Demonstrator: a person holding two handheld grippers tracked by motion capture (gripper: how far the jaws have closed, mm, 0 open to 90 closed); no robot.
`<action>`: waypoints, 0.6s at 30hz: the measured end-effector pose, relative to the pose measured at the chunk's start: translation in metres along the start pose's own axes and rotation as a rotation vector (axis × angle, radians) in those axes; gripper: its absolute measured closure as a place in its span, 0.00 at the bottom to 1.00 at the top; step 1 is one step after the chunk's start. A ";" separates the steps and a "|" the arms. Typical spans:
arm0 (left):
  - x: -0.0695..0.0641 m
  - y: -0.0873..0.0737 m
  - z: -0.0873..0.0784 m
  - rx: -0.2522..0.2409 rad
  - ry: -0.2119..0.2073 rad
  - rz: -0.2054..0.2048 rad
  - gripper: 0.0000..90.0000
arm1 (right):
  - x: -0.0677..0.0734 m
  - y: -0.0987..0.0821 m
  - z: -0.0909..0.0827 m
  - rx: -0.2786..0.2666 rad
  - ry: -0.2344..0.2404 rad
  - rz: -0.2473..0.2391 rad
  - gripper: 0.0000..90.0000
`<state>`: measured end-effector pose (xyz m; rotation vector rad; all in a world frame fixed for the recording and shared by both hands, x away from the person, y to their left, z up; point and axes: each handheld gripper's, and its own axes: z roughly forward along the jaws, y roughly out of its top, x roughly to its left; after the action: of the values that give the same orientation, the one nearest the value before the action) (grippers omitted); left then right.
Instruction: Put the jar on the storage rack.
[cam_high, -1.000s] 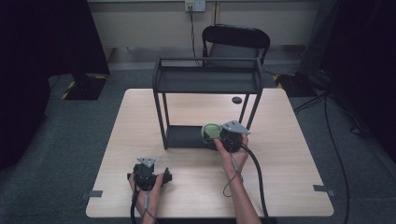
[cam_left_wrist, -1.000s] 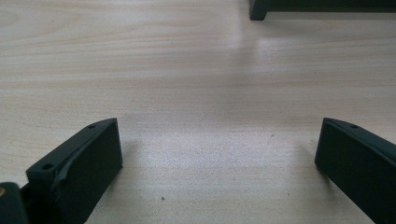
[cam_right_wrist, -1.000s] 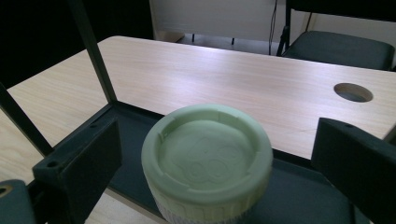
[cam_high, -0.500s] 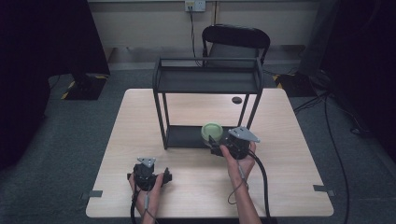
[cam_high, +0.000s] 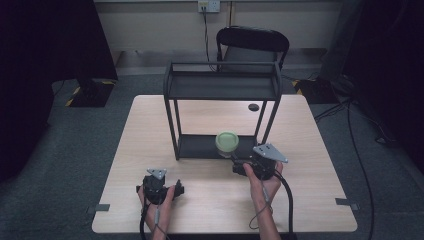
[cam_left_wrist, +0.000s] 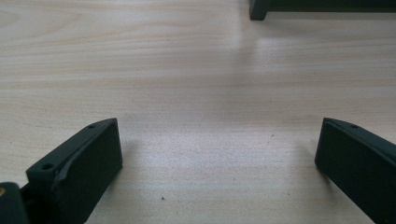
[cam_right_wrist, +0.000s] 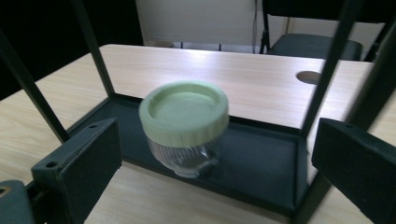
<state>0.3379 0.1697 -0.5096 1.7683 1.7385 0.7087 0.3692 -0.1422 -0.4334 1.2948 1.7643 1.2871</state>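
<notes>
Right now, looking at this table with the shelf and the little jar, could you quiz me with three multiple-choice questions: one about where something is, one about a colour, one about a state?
1. Where does the jar stand?
A. on the top tier of the rack
B. on the front edge of the rack's bottom tray
C. on the chair

2. What colour is the jar's lid?
A. red
B. black
C. pale green

3. How is the right gripper?
A. open, jaws apart either side of the jar, not touching it
B. shut on the jar
C. lying on the floor

Answers:
1 B, the jar sits at the near rim of the rack's bottom tray.
2 C, the lid is pale green over clear glass.
3 A, the right gripper view shows gaps between both jaws and the jar.
</notes>
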 end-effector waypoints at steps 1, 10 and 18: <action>0.000 0.000 0.000 0.000 0.000 0.000 0.00 | -0.001 -0.001 -0.002 0.001 -0.004 0.001 0.01; 0.000 0.000 0.000 0.000 0.000 0.000 0.00 | -0.013 -0.010 -0.020 0.009 -0.061 0.016 0.01; 0.000 0.000 0.000 0.000 0.000 0.001 0.00 | -0.018 -0.022 -0.029 0.068 -0.094 0.029 0.02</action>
<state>0.3378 0.1697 -0.5096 1.7689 1.7384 0.7090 0.3428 -0.1703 -0.4449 1.4000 1.7434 1.1711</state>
